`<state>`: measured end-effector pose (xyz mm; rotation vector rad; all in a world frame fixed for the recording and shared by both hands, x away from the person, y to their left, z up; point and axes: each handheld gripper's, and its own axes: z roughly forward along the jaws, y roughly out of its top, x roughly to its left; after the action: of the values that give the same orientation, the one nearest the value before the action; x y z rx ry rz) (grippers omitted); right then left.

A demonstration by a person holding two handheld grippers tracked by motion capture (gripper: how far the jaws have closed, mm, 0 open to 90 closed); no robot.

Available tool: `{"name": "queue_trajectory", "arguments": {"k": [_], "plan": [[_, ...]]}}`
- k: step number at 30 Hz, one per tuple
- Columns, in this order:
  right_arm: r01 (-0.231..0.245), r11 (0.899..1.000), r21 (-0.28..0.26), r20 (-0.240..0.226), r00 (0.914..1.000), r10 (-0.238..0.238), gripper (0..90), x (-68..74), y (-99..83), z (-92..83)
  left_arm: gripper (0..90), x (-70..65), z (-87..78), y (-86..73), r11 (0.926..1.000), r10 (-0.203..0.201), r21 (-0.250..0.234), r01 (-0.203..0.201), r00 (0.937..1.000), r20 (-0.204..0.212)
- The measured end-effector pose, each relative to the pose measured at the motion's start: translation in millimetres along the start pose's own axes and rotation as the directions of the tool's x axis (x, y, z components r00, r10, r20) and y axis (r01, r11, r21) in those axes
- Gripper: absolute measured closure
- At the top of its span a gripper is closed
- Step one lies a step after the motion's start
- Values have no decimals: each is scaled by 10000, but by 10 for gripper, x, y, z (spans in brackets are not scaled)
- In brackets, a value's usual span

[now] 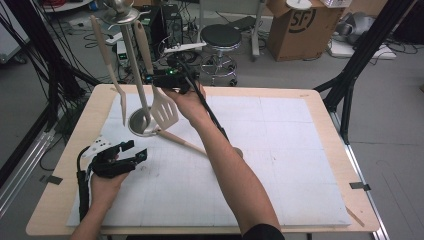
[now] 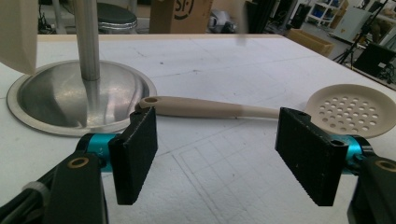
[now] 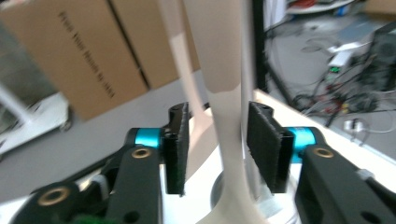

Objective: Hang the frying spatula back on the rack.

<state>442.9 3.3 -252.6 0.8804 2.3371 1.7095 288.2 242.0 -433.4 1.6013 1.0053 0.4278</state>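
Note:
A metal utensil stand (image 1: 142, 122) rises at the table's far left, its round base (image 2: 60, 100) close in the left gripper view. A beige slotted spatula (image 1: 164, 111) hangs from its top beside a beige fork-like utensil (image 1: 114, 80). My right gripper (image 1: 161, 80) is up at the spatula's handle (image 3: 219, 56). The handle runs between the jaws with a gap at one pad, so the right gripper (image 3: 217, 147) is open. A beige skimmer (image 2: 348, 109) lies flat on the table, handle toward the base. My left gripper (image 2: 217, 156) rests open before it, nothing between its pads.
The table (image 1: 310, 200) carries a white gridded mat. Behind it stand a black stool (image 1: 220, 37) and a cardboard box (image 1: 300, 25) among cables. Black tripod legs (image 1: 350, 75) stand at the right. My right forearm crosses the mat and hides part of the skimmer.

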Motion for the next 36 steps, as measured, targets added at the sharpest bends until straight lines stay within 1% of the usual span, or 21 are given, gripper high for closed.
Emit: {"name": "queue_trajectory", "arguments": {"k": [2,3,5,6,8,9,10,12,14,15,17,18,20,22,25,26,28,30,31,32,36], "plan": [[-3,9992,-397,254,9997,13,564,-7,19,-44,302,5,-1,0,10000,19,38,-19,10000,-10],[5,9986,-533,304,9995,11,568,-11,28,-64,302,4,0,-2,10000,-30,22,30,10000,0],[-91,9947,-1020,269,9996,119,571,-23,51,-118,302,3,2,-3,10000,-39,9,39,10000,-1],[-201,9908,-1336,152,9996,223,591,-23,67,-155,302,4,2,-3,10000,-37,8,37,10000,2],[-312,9808,-1925,-140,9995,291,629,-24,92,-215,302,1,3,-4,10000,-67,14,67,10000,12],[-336,9762,-2141,-231,9993,293,670,-20,102,-239,302,2,3,-4,10000,-55,21,55,10000,18],[-340,9691,-2444,-396,9989,251,695,-13,117,-266,302,3,2,-3,10000,-31,46,31,10000,14],[-261,9546,-2967,-475,9988,126,764,7,142,-312,302,0,5,-4,10000,-48,27,48,10000,7],[-264,9436,-3301,-611,9981,66,886,18,165,-349,302,3,4,-4,10000,-4,70,4,10000,18],[-247,9383,-3448,-595,9982,44,899,16,176,-360,302,2,4,-4,10000,-6,75,6,10000,23],[-556,9324,-3570,-854,9960,266,900,-3,210,-363,302,0,3,-4,10000,-24,41,24,10000,6],[-619,9305,-3610,-911,9954,309,900,-7,234,-361,302,0,3,-4,10000,-14,41,14,10000,10],[-612,9266,-3710,-899,9955,297,900,1,275,-357,302,2,4,-5,10000,-62,34,62,10000,15],[-591,9202,-3870,-913,9955,255,900,12,311,-359,302,7,2,-5,10000,-50,17,50,10000,-4],[-630,9090,-4120,-933,9953,267,900,6,360,-356,302,12,-5,-4,10000,-97,-25,97,10000,5],[-698,9036,-4227,-1002,9945,299,900,-4,380,-354,302,17,-7,-3,10000,-60,-16,60,10000,-17],[-786,9009,-4268,-1015,9941,387,900,-9,408,-351,302,17,-3,-5,9999,-114,-26,114,9999,-14],[-799,8956,-4377,-1037,9939,380,900,-18,438,-347,302,19,0,-6,10000,-47,27,47,10000,21],[-847,8958,-4362,-1093,9932,407,900,-17,449,-346,302,16,2,-7,10000,-36,46,35,10000,4],[-841,8923,-4435,-1049,9936,415,900,-15,457,-343,302,14,1,-6,10000,-52,54,52,10000,4],[-958,8871,-4515,-1083,9928,520,900,-13,494,-319,302,6,-4,-1,10000,-93,-30,94,9999,70]]}}
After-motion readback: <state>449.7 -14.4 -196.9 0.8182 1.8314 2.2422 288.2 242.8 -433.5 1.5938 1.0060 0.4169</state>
